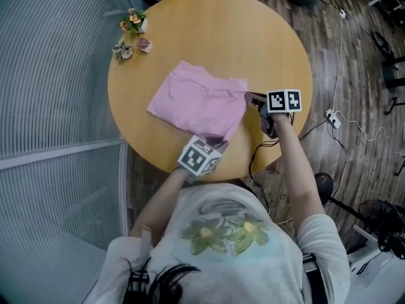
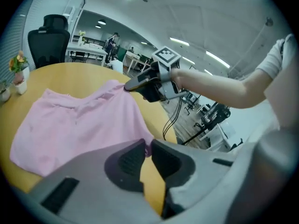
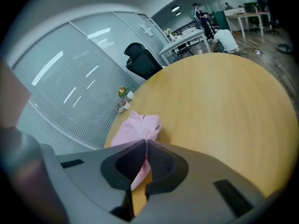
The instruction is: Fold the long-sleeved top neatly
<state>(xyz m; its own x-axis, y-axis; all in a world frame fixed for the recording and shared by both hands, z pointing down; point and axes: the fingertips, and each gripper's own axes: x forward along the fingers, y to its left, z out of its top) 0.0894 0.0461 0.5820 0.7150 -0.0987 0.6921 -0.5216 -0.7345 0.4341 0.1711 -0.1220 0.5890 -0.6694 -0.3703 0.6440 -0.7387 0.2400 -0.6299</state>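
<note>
The one round wooden table carries everything. Past its far rim stands one black office chair.

One pink long-sleeved top lies on the table, on the half nearer me, folded into a rough rectangle. Most of it rests flat on the wood. Its near corner and its right-hand corner are both pinched.

I hold two grippers. The jaws of my left gripper stand almost together, with a thin fold of the pink cloth nipped between their tips at the top's near corner. The jaws of my right gripper are pressed together on the right-hand corner, and pink fabric hangs down between the pads. From the left gripper view that corner sits raised off the table, and the cloth slopes up to it.

Three little pots of flowers sit close together at the table's far left edge, well apart from the top.
</note>
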